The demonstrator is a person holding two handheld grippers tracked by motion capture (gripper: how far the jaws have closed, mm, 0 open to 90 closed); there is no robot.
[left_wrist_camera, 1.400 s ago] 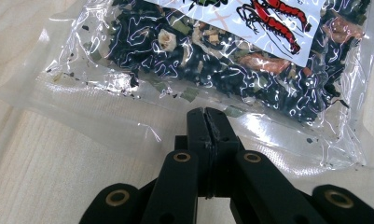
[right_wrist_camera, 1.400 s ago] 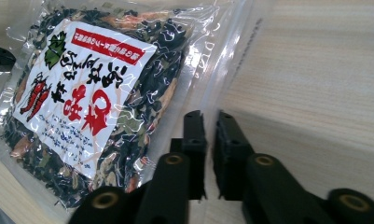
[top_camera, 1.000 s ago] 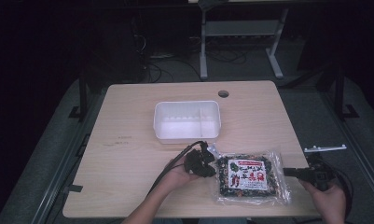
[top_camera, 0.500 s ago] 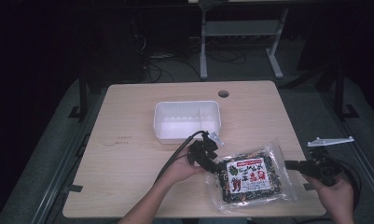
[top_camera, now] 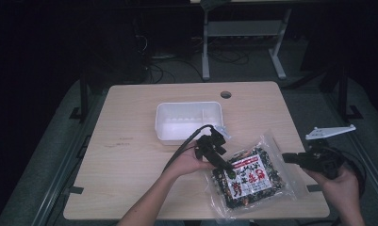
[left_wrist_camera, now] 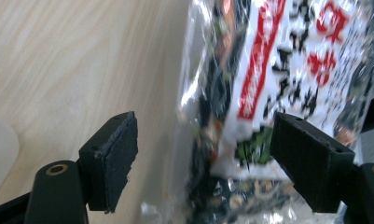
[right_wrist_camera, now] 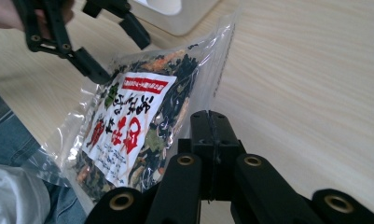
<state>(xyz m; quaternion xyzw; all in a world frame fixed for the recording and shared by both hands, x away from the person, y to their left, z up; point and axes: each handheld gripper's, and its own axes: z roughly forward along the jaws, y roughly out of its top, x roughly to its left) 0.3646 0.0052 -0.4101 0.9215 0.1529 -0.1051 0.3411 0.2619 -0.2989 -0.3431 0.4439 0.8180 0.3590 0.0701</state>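
A clear bag of dark dried food with a white and red label (top_camera: 248, 176) lies tilted near the table's front edge, its right side raised. My right gripper (top_camera: 288, 157) is shut on that right edge; in the right gripper view the closed jaws (right_wrist_camera: 212, 121) meet the bag (right_wrist_camera: 128, 121). My left gripper (top_camera: 226, 155) stands at the bag's upper left corner. Its jaws have just been opening and now stand wide (left_wrist_camera: 203, 144), with the bag (left_wrist_camera: 268, 70) between and beyond them, the pads off it. The left gripper (right_wrist_camera: 114, 46) is also visible in the right gripper view.
An empty white plastic container (top_camera: 189, 120) sits mid-table just behind the left gripper. The wooden table (top_camera: 130, 141) has a cable hole (top_camera: 225, 94) near its back edge. Dark floor, cables and a stand's legs lie beyond the table.
The left gripper let go of the bag's left edge and opened wide. The right hand rose, and the bag's right side lifted and swung with it.
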